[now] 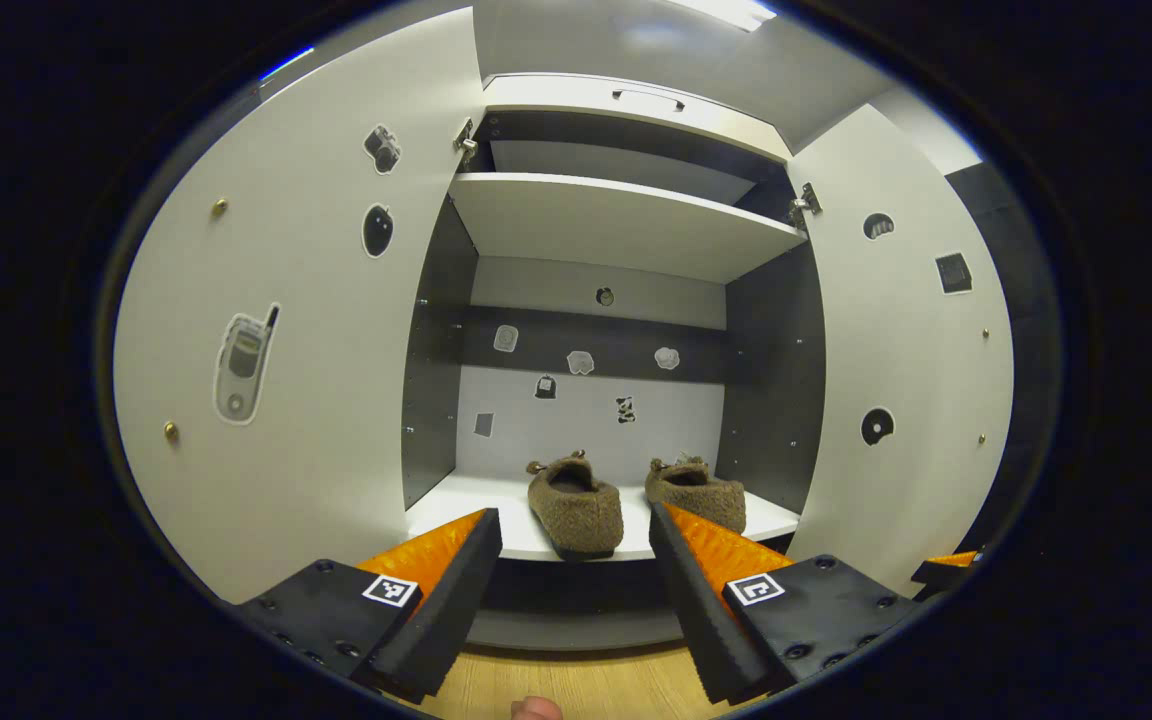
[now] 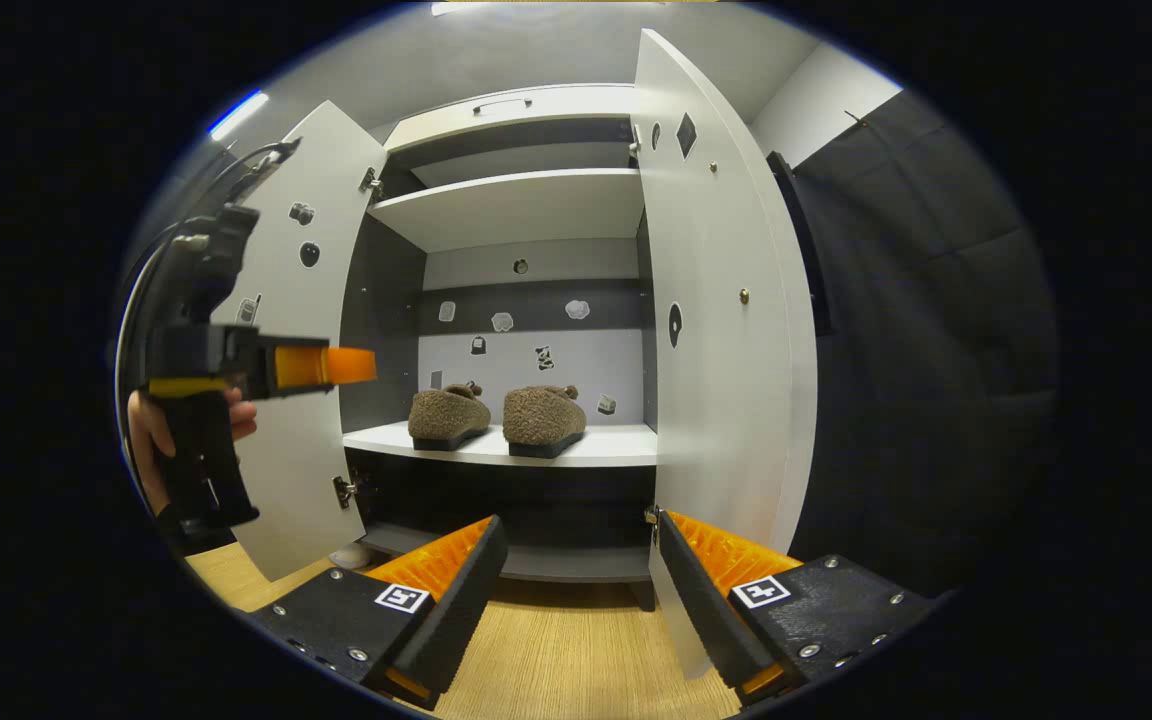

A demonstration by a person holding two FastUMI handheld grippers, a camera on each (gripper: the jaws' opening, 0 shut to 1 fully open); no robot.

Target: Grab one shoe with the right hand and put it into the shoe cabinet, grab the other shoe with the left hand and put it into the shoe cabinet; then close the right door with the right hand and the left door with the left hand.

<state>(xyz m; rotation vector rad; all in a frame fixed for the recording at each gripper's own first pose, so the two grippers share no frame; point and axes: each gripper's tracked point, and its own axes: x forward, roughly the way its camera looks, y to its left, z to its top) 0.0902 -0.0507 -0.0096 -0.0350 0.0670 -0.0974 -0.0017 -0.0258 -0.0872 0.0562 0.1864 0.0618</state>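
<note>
Standing side by side on the low shelf (image 1: 466,505) of the shoe cabinet (image 1: 626,100), both brown fuzzy slippers are stored, so I judge only the doors are left. Beyond the spread, empty fingers of the left gripper (image 1: 576,555), one slipper (image 1: 576,505) lies between them and the other slipper (image 1: 696,492) just past the right finger. The right gripper (image 2: 581,560) also has its fingers apart and holds nothing; the lower edge of the open right door (image 2: 726,330) is just beside its right finger, probably to push it shut. The left door (image 1: 286,340) is wide open beyond the left finger.
</note>
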